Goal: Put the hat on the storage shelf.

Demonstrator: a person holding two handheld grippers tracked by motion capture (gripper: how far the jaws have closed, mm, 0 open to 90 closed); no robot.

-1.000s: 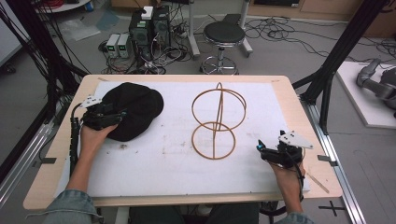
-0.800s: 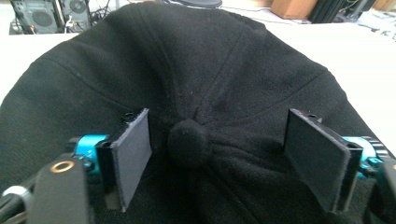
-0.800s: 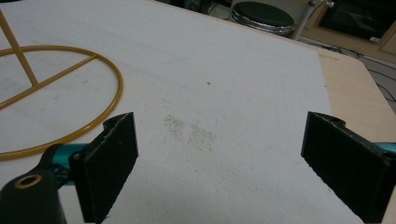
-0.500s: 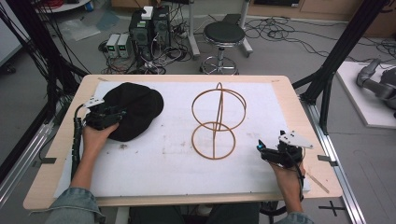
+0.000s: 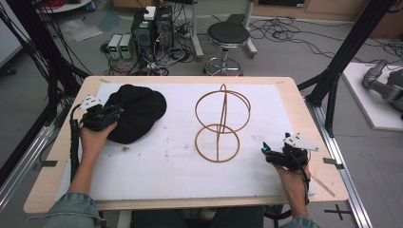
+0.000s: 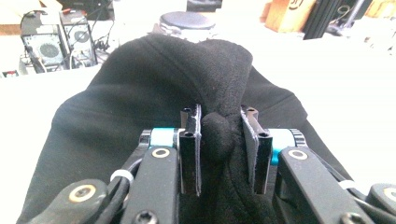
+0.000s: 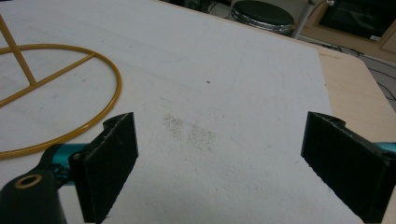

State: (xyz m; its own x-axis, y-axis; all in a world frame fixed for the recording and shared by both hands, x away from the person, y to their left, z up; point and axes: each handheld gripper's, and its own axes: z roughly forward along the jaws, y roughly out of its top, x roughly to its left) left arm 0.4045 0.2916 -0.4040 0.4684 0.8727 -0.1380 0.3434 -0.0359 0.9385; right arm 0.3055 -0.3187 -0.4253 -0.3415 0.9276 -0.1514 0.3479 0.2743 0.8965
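Observation:
A black cloth hat (image 5: 140, 109) lies on the left of the white mat. My left gripper (image 5: 115, 113) comes at it from the left, shut on a fold of its edge. In the left gripper view a bunch of the black hat (image 6: 154, 79) is squeezed between the two pads of that gripper (image 6: 219, 116). A golden wire stand (image 5: 221, 123), with two rings joined by an upright rod, stands mid-table. My right gripper (image 5: 265, 153) rests near the front right, open, to the right of the stand's lower ring. In the right gripper view its jaws (image 7: 224, 130) stand wide apart over bare mat, with the ring (image 7: 119, 86) at the left.
The white mat (image 5: 166, 161) covers most of the wooden table (image 5: 318, 137). A thin wooden stick (image 5: 324, 185) lies at the front right corner. A black stool (image 5: 228, 35) and computer boxes (image 5: 152, 28) stand on the floor beyond the far edge.
The left gripper has shifted slightly while holding the hat's edge. The right gripper and the wire stand have not moved.

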